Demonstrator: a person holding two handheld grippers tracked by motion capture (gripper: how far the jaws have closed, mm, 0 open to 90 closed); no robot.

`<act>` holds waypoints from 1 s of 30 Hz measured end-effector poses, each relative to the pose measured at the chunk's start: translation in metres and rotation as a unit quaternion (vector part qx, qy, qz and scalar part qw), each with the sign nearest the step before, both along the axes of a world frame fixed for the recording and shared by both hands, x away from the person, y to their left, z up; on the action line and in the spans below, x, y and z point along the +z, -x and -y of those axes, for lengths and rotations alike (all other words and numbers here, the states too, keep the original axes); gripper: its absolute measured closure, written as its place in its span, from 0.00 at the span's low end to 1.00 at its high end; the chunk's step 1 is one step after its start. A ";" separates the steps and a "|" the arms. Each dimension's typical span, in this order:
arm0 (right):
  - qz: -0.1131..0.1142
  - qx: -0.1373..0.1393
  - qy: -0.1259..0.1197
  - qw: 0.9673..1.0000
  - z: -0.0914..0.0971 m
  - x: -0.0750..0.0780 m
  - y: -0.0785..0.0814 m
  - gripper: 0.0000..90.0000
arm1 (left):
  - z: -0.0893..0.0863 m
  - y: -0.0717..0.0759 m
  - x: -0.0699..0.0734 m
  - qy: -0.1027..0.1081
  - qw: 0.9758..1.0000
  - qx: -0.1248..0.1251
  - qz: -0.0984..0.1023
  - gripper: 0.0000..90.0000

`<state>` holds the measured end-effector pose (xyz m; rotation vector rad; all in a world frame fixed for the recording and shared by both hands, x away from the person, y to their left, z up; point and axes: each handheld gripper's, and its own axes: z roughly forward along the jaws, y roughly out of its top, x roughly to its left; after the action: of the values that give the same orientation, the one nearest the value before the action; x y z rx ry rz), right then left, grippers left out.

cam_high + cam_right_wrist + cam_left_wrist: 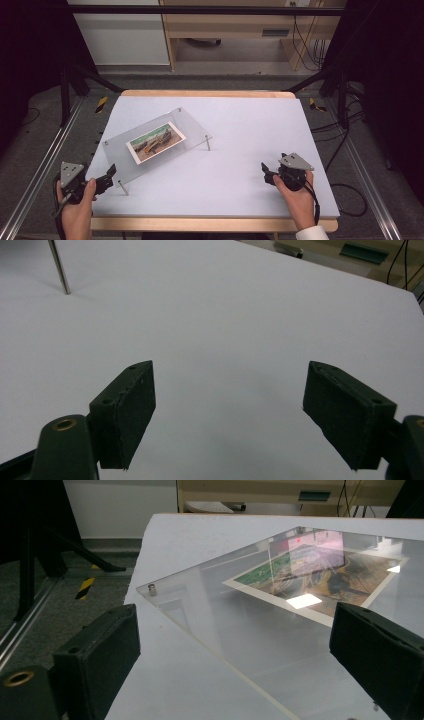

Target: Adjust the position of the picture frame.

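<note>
**Both grippers open beside the raised clear panel**

A clear acrylic panel stands on thin metal legs on the white tabletop, with a photo lying on it. The left gripper sits just beside the panel's near-left corner, jaws apart and empty. The right gripper rests well apart at the right, jaws spread over bare tabletop.
</note>
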<state>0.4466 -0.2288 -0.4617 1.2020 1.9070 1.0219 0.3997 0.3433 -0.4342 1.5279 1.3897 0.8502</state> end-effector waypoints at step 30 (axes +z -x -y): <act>-0.052 0.027 0.019 0.998 -0.016 -0.005 0.000 0.39 | 0.017 0.027 0.003 0.046 0.998 -0.034 -0.029 0.07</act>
<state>0.4466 -0.2128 -0.4668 1.2086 2.0402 0.9626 0.3731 0.3267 -0.4311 1.5301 1.3906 0.6966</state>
